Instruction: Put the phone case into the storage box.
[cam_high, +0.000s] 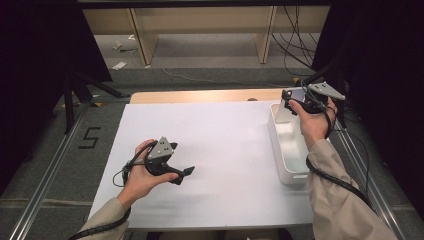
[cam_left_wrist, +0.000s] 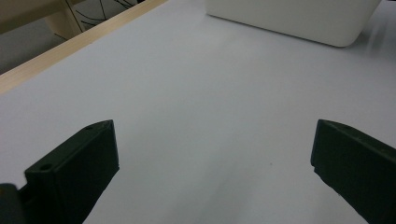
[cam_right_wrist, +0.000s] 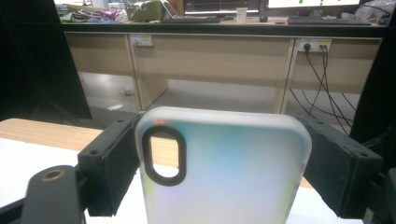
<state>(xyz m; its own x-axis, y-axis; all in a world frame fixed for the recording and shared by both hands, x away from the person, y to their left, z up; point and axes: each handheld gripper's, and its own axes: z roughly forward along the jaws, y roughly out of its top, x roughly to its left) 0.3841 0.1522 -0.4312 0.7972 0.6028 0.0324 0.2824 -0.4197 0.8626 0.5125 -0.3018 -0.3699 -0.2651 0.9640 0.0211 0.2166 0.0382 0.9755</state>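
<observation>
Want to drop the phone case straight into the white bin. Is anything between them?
Nothing visible. The right tool holds the phone case above the far end of the white bin, whose inside looks bare.

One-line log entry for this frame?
left gripper: open, over white sheet | right gripper: holding phone case above white bin

My left gripper (cam_high: 186, 171) sits low over the bench (cam_high: 220, 150) near its front left corner. The bin (cam_high: 289, 150) lies along the right edge. My right gripper (cam_high: 287, 100) holds the phone case (cam_right_wrist: 224, 172) above the bin's far end.
</observation>
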